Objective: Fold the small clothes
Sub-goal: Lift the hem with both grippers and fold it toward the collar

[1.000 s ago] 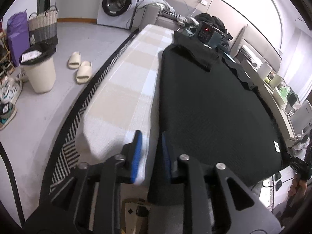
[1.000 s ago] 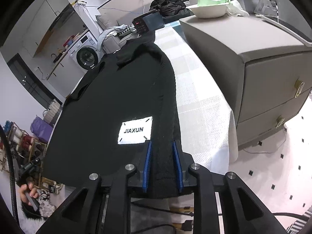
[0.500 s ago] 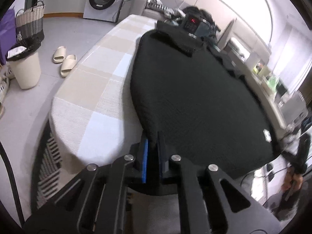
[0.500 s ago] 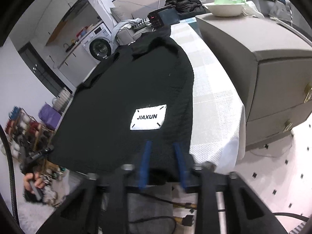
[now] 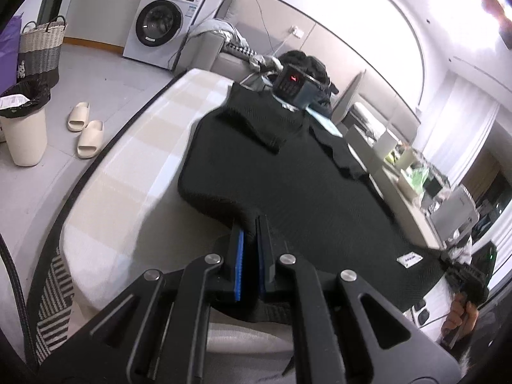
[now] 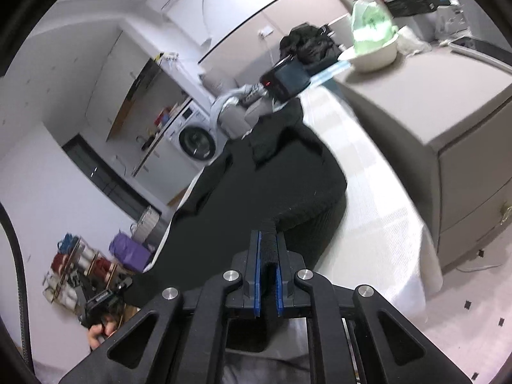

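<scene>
The black knit top (image 5: 288, 192) lay spread over the checked bed (image 5: 128, 166), its near hem at the bed's near edge. The left gripper (image 5: 251, 256) and the right gripper (image 6: 267, 268) each pinched a hem corner. The top looked soft, limp and fairly light; corners were likely the best holds.
</scene>
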### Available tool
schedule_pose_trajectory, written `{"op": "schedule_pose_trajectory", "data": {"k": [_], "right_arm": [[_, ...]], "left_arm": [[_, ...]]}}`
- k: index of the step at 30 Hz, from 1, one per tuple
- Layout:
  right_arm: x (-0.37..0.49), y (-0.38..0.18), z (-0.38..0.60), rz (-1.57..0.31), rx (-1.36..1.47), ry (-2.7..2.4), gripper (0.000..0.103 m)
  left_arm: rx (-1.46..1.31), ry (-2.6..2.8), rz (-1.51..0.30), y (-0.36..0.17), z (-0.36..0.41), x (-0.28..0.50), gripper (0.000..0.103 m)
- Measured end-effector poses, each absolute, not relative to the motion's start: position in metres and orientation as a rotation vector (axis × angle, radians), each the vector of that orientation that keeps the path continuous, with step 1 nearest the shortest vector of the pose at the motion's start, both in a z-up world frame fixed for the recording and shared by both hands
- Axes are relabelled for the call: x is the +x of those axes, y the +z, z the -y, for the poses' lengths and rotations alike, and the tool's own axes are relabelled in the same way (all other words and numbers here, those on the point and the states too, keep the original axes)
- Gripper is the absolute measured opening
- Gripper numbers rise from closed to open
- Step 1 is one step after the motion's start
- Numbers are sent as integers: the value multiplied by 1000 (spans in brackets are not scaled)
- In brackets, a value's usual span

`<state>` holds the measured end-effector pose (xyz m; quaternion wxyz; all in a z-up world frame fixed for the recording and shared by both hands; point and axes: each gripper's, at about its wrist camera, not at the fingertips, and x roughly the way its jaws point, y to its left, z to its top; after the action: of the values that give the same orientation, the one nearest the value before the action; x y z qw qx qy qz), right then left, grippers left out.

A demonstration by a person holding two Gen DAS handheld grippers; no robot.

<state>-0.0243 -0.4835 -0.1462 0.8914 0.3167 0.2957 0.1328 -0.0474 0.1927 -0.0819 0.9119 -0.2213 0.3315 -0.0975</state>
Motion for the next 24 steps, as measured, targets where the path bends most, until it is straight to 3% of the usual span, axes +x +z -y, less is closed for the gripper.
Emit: {"op": "schedule_pose_trajectory", "data": {"k": [10,24], "right_arm": [[1,-123,482,-524,707,260,7],[118,-101,485,-488,765,149,7]], "left_arm": [[-497,-202,-605,-55,-199,-11,4],[-542,-133,-602,-41,-210,98,4]]}}
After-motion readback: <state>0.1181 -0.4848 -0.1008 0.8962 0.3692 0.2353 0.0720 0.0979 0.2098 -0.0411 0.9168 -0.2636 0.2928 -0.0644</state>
